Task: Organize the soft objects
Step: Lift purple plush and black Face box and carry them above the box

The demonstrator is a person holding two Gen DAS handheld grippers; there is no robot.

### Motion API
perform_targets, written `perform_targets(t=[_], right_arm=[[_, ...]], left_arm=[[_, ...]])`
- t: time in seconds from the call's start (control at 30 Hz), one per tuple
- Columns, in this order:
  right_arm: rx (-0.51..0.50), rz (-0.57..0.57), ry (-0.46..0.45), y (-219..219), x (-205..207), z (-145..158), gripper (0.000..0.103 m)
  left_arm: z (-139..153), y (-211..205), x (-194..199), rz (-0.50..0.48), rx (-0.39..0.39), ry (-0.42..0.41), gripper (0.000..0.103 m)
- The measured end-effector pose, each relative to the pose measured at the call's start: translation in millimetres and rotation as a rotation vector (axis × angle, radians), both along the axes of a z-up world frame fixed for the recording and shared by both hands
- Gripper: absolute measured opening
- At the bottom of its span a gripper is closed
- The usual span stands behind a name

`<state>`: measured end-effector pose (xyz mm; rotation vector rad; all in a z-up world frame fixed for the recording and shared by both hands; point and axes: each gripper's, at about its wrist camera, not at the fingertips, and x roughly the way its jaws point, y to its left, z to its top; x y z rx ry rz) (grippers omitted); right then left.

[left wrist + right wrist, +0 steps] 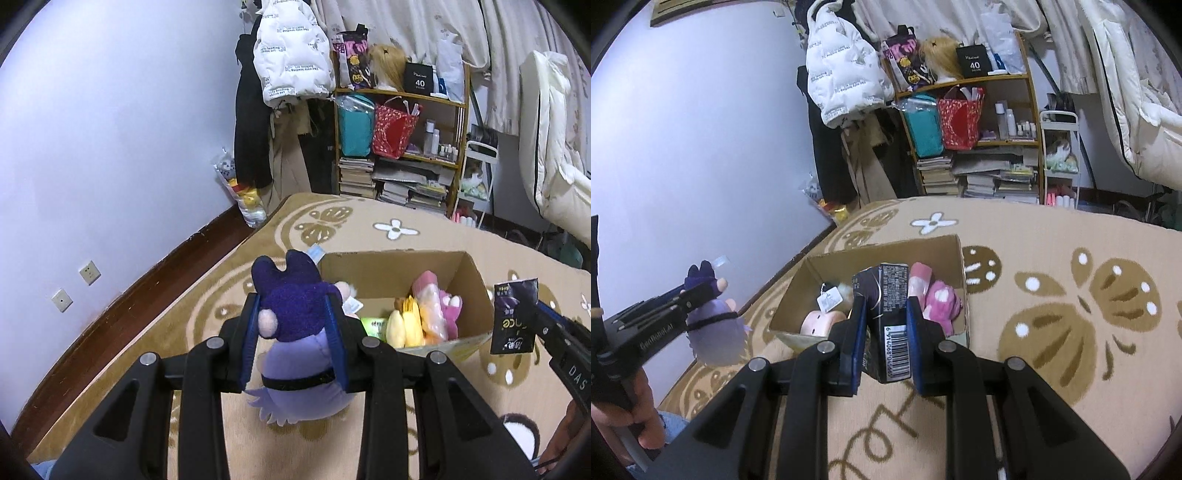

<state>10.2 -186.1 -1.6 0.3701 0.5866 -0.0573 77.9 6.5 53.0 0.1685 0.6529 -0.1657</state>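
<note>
My left gripper (pixel 293 302) is shut on a purple plush toy (pixel 295 332) with a dark blue head, held above the rug just left of an open cardboard box (pixel 388 266). The toy also shows in the right wrist view (pixel 716 332). My right gripper (pixel 884 310) is shut on a dark tissue pack (pixel 890 314) with a barcode, held over the near edge of the box (pixel 886 251). The pack also shows in the left wrist view (pixel 515 317). The box holds a pink plush (pixel 940 299), a yellow plush (pixel 404 325) and a tagged toy (pixel 827 299).
The box stands on a beige patterned rug (pixel 1052 295). A white wall (pixel 110 147) with a dark skirting board runs along the left. A cluttered wooden shelf (pixel 399 140) with books and hanging coats (pixel 291 51) stand at the back. A white cushioned chair (pixel 550 147) is at the right.
</note>
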Motion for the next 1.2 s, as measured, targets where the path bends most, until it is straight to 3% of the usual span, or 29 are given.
perform_targets(t=[0.3, 0.8, 1.2], right_arm=[[0.000, 0.006, -0.028, -0.8, 7.8, 0.0, 0.021], [0.002, -0.013, -0.098, -7.9, 21.4, -2.9, 0.022], [0.038, -0.011, -0.104, -9.6, 28.8, -14.0, 0.022]], left_arm=[[1.1, -14.8, 11.0, -0.019, 0.023, -0.039, 0.033], [-2.1, -31.6, 28.3, -0.048, 0.009, -0.026, 0.033], [-11.2, -44.4, 37.5, -0.054, 0.033, -0.039, 0.033]])
